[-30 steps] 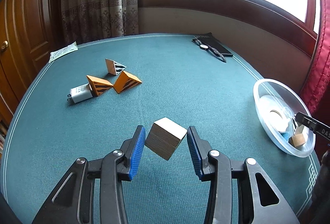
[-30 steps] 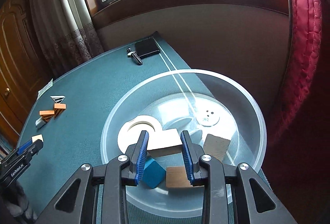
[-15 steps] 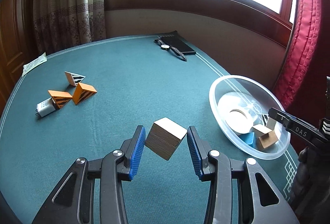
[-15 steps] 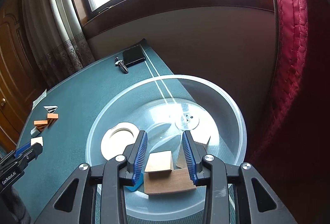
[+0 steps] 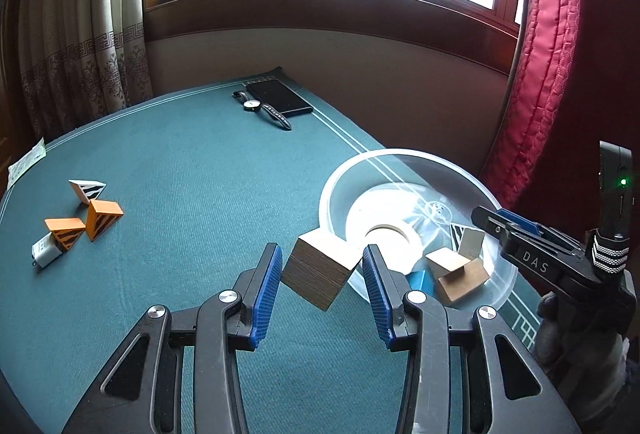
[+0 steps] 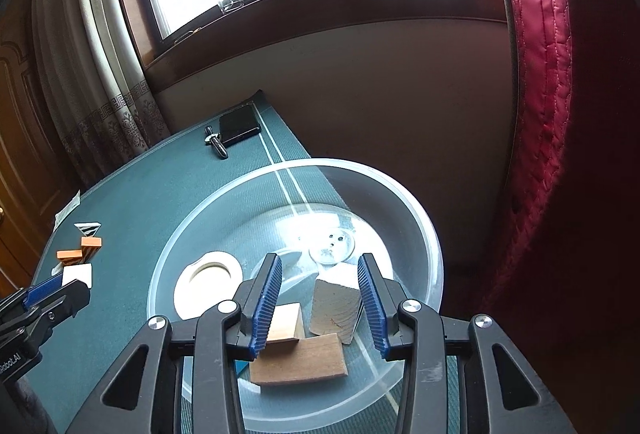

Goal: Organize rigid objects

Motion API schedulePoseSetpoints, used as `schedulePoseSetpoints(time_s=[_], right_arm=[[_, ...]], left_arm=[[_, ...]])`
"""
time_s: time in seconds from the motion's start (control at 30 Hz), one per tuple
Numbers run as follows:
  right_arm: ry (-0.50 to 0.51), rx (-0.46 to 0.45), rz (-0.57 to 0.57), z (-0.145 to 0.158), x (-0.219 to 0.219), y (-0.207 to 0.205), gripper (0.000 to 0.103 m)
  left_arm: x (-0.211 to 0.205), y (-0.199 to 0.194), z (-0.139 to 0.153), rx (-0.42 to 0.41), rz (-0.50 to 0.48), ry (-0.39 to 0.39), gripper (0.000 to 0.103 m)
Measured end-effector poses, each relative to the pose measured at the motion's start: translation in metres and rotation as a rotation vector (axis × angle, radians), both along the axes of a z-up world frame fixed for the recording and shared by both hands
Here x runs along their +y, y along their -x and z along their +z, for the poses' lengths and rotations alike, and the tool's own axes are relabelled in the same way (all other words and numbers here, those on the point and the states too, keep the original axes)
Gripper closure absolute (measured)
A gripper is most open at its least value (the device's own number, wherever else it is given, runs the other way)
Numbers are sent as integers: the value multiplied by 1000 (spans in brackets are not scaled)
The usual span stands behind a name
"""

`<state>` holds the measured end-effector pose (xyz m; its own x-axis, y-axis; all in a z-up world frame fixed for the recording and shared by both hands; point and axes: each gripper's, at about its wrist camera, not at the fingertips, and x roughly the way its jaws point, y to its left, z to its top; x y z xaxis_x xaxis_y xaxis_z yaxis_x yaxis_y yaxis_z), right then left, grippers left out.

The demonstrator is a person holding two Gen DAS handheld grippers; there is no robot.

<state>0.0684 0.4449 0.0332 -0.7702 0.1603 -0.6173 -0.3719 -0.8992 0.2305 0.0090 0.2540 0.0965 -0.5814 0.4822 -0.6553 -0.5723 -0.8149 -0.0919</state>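
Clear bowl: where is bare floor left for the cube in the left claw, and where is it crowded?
The clear bowl is bare at its far side, from the tape roll round past the small disc. Its near side is crowded with wooden blocks under the open right claw. The left claw holds the cube.

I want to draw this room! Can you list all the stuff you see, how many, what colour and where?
wooden cube: 1, brown with pale top, in the left gripper
bowl: 1, clear, table's right edge
wooden blocks: at least 3, tan, in the bowl
blue block: 1, in the bowl
tape roll: 1, white, in the bowl
striped wedges: 3, two orange, one white, far left
charger: 1, white, beside the wedges
watch: 1, black, far edge
phone: 1, black, beside the watch
table: 1, teal
left gripper: holding the cube
right gripper: open, above the bowl
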Motion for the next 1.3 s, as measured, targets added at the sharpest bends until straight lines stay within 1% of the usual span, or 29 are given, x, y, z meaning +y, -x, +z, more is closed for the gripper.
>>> schedulePoseSetpoints(time_s=[0.3,0.63,0.93,1.0,1.03,1.07,1.13,1.3], right_arm=[[-7,4,-44,0,10,-2,59],[-6,1,-77,-1,17,-3,59],[-15,17,-147,3,28,-9,59],[-15,18,-155,4,29,-10,59],[-15,17,-157,4,30,-10,59],[-14,17,-157,4,30,-10,59],[-15,16,-156,4,29,-10,59],[-19,18,-152,5,27,-10,59]], left_arm=[[31,-4,10,9,-83,-22,60],[57,-4,5,-9,-145,-16,60],[74,-12,4,-1,-201,-7,60],[76,-13,3,-2,-204,-7,59],[76,-12,3,-7,-204,-7,55],[76,-12,2,-9,-202,-9,47],[74,-11,2,-6,-187,-14,38],[67,-5,2,-15,-153,-19,38]])
